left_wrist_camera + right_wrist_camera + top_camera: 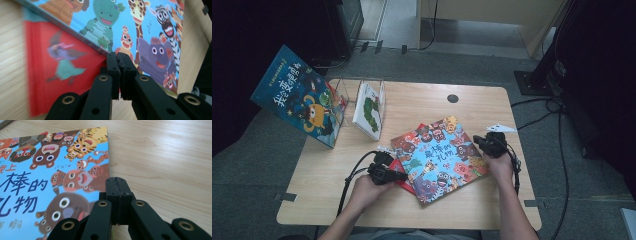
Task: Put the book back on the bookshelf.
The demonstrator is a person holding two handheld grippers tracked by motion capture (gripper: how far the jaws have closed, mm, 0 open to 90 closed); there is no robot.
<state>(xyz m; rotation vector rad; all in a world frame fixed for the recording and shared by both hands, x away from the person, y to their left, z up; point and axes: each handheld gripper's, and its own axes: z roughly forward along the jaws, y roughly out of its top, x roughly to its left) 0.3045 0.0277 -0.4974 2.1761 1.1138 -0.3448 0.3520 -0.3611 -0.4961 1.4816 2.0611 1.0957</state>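
A picture book with cartoon animals on a blue cover [439,157] lies slanted in the middle of the table, on top of a red book [402,183]. My left gripper [403,176] is shut with nothing between its jaws, tips against the animal book's left edge [100,47] where it crosses the red cover [57,75]. My right gripper [477,141] is also shut and holds nothing. Its tips [117,181] rest at the book's right edge [107,157], low over the wooden tabletop [162,157].
At the back left a clear rack [341,95] holds a large blue book [299,97] leaning outward and a white caterpillar book [368,110]. A round cable hole [452,98] sits at the back of the table. Cables trail from both grippers.
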